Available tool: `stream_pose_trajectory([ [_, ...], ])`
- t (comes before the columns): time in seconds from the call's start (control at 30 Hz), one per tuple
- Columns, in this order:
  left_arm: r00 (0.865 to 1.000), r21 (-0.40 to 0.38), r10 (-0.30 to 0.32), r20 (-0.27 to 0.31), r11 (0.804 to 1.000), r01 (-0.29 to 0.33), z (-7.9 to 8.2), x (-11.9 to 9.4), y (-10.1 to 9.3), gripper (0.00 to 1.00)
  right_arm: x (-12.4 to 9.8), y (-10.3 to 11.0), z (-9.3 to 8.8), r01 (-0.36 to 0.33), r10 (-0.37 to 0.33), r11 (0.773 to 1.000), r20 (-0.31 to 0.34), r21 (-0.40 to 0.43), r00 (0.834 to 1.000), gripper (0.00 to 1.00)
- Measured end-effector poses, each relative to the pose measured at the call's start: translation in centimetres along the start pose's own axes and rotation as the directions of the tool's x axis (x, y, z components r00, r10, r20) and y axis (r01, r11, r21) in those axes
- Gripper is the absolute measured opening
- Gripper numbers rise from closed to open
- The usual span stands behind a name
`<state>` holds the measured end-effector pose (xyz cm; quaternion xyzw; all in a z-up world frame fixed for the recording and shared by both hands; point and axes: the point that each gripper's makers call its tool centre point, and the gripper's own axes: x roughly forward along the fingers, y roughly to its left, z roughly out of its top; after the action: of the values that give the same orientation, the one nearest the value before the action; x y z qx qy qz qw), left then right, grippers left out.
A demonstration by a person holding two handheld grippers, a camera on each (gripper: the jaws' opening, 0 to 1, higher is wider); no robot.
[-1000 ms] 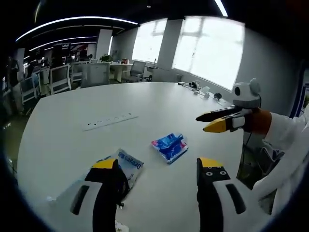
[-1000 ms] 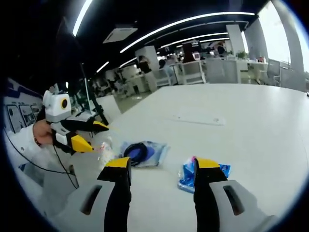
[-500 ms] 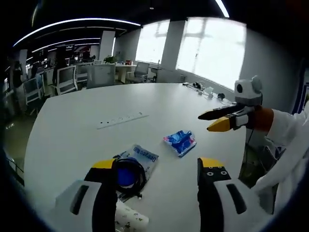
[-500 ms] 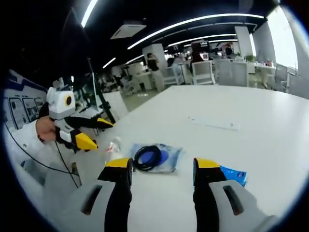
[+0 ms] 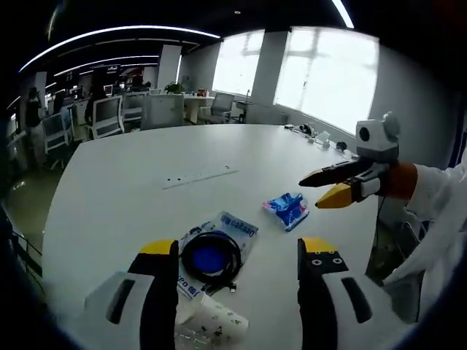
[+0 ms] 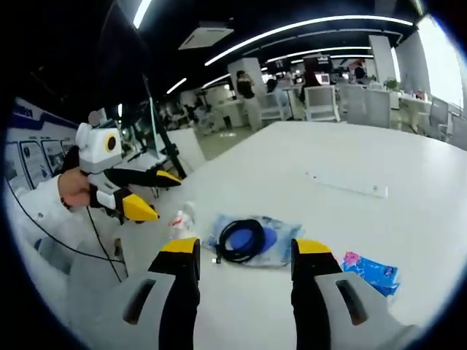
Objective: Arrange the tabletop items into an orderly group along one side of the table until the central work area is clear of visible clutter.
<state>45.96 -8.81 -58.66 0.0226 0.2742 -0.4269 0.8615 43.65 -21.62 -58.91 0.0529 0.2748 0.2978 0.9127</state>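
Both tools open, empty: left tool (image 5: 232, 251), right tool (image 6: 244, 251). Bagged cable coil (image 5: 213, 255) sits on the tabletop (image 5: 117, 189) just ahead of our left tool. Looks light, floppy, slick; we'd pinch a bag edge.

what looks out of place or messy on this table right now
Nothing spilled or broken. Three items lie loose near the table's edge, each at its own angle: a bagged black cable coil, a blue packet set apart beside it, and a crumpled clear wrapper by the bag. Both grippers, left and right, are open.
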Motion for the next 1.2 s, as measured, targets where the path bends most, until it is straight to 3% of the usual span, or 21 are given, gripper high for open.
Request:
stream_pose_trajectory([
  [0.63,0.999,-0.04,0.033,-0.034,0.999,-0.034,-2.9,-0.1,3.1,0.66,4.9,1.6,-1.7,-0.063,0.063,0.998,-0.083,-0.002,0.995,0.48],
  [1.2,0.995,-0.054,0.059,-0.078,0.997,-0.063,-5.2,1.1,5.5,0.65,9.3,1.1,-4.2,-0.068,0.069,0.998,-0.156,0.014,0.985,0.46],
])
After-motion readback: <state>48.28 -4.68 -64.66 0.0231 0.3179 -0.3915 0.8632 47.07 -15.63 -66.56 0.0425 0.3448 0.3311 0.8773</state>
